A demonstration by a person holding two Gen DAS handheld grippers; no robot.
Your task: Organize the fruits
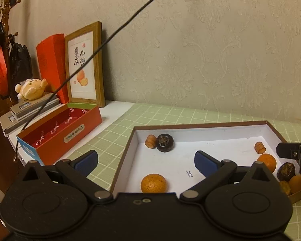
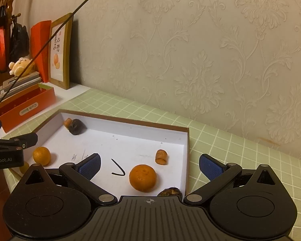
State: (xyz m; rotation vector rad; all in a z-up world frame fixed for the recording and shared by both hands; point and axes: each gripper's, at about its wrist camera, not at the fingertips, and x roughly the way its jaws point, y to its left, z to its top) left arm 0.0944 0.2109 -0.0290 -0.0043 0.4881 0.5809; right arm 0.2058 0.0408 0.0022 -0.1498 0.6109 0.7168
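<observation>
A shallow white tray with a brown rim [image 1: 200, 125] [image 2: 130, 120] lies on the green checked cloth. My left gripper [image 1: 145, 160] stands open over its left part, nothing between the fingers; an orange [image 1: 154, 183] lies just below them. Farther back lie a dark round fruit [image 1: 165, 142] and a small brown-orange piece [image 1: 150, 141]. My right gripper [image 2: 150, 165] is open above another orange [image 2: 142, 177], without touching it. A second small piece [image 2: 161, 156] lies behind that orange. A dark fruit [image 2: 169, 191] is half hidden under the gripper body.
More oranges [image 1: 267, 162] and a dark fruit [image 1: 286, 170] crowd the tray's right end. A red open box [image 1: 60, 134], a framed picture [image 1: 84, 66], stacked books with a plush toy [image 1: 31, 88] stand at the left. A black cable [image 1: 120, 28] crosses overhead. The wall is close behind.
</observation>
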